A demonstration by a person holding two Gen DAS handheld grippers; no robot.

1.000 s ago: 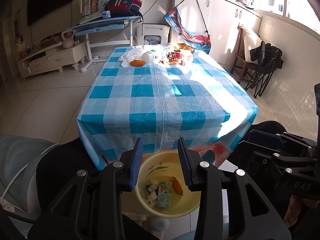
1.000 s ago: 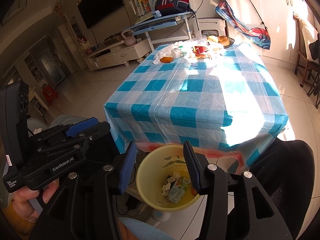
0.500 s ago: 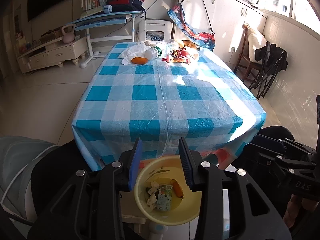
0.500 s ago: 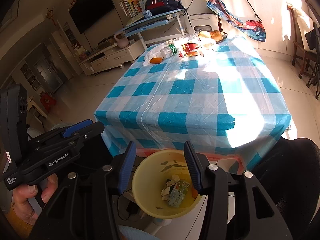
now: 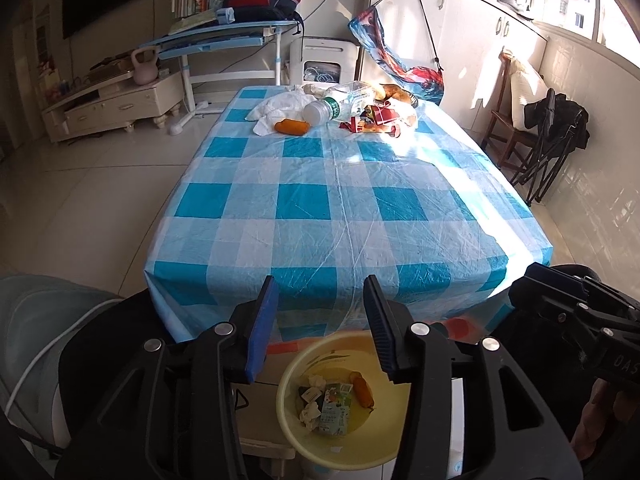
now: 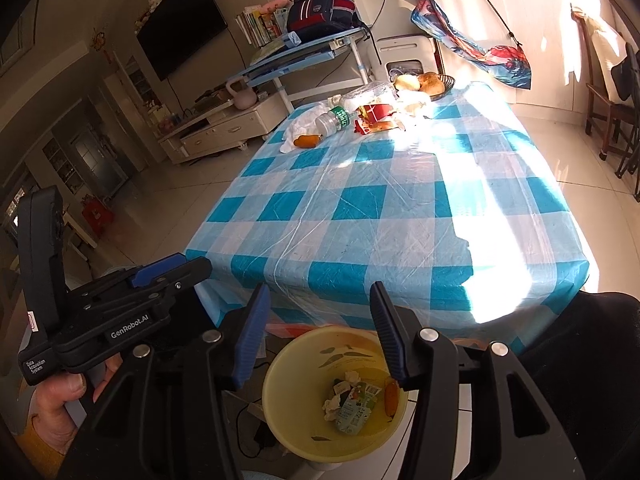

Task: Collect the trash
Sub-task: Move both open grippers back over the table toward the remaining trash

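The yellow bin [image 5: 352, 456] with a carton [image 5: 334, 410] and scraps inside is seen on the floor just below the empty, opening jaws of the left gripper [image 5: 320, 308] and the empty, parted right gripper [image 6: 318, 308], while more trash [image 5: 332, 110] is left at the far end of the checked table [image 5: 340, 208].

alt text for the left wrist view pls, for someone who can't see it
The left gripper, its jaws opening with nothing between them, hangs over a yellow bin holding scraps below the near edge of a blue checked table. At the far end lie a plastic bottle, an orange sausage and red wrappers.
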